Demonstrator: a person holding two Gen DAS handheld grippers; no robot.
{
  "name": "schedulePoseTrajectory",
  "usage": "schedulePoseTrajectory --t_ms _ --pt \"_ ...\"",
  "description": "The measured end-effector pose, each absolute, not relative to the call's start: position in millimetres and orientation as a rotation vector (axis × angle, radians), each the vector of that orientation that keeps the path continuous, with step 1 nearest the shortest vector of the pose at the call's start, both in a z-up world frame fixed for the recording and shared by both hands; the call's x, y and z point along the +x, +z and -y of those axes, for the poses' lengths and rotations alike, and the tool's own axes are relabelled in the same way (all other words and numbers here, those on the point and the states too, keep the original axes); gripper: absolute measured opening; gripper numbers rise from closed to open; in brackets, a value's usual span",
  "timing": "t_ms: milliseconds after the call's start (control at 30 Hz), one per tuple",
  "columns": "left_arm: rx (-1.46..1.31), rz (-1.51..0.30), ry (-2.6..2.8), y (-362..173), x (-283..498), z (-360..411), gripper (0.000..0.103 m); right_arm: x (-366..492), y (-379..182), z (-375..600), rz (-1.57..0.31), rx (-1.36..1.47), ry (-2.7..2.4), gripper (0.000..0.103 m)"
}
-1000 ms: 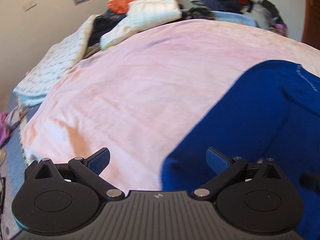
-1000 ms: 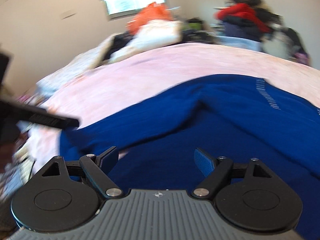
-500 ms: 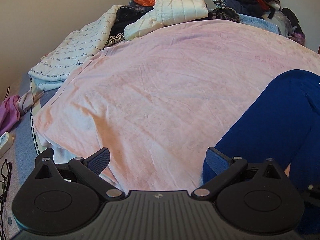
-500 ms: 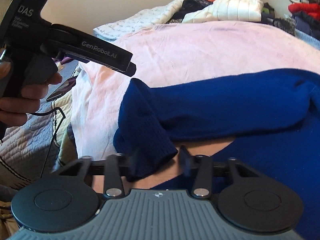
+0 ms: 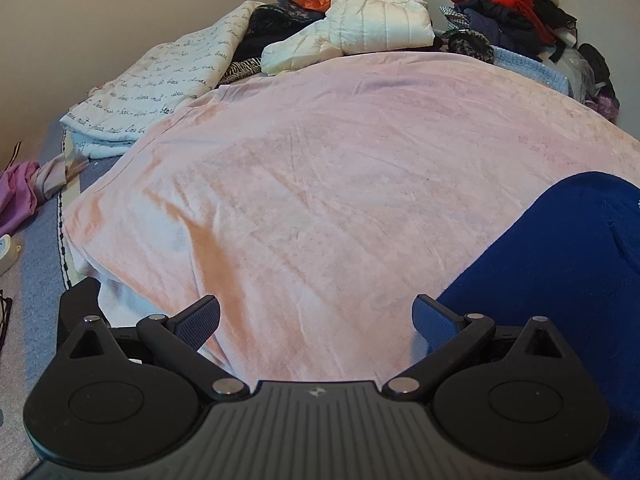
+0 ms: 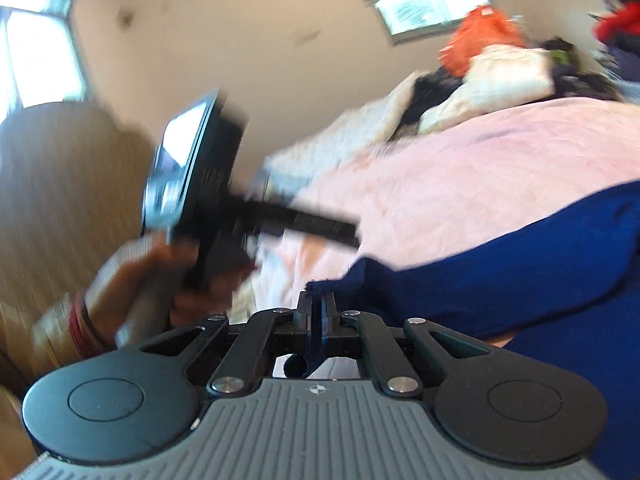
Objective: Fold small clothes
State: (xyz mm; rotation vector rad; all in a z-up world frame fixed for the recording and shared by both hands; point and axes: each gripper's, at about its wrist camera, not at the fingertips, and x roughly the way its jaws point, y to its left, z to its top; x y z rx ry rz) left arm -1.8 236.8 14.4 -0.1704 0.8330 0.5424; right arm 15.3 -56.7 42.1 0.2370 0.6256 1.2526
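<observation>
Left of the sweater (image 5: 568,280), left gripper (image 5: 316,320) wide apart over pink blanket (image 5: 320,168), gripping nothing. At the sweater's near cuff, right gripper (image 6: 318,314) just clamped thinly on knit. Could slip free if tugged; sleeve could bunch.

The left gripper (image 5: 316,320) hangs wide open and empty over a pink blanket (image 5: 320,184), a blue sweater (image 5: 568,272) just beside its right finger; a white puffer jacket (image 5: 360,28) and heaped clothes (image 5: 508,4) lie beyond.
</observation>
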Motion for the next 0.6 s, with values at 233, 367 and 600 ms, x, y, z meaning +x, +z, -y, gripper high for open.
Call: schedulePoseTrajectory --t_ms 233,367,600 --pt "-0.098 -0.85 0.43 10.5 11.6 -197.0 0.103 53.5 49.2 151.3 -0.576 0.402 0.994 0.006" --pt "-0.033 -0.83 0.477 12.4 10.6 -191.7 0.103 57.1 24.7 134.2 -0.667 0.308 0.945 0.067" --pt "-0.148 -0.8 0.518 20.8 3.5 -213.9 0.103 34.7 -18.4 -13.1 -0.803 -0.122 1.051 0.075"
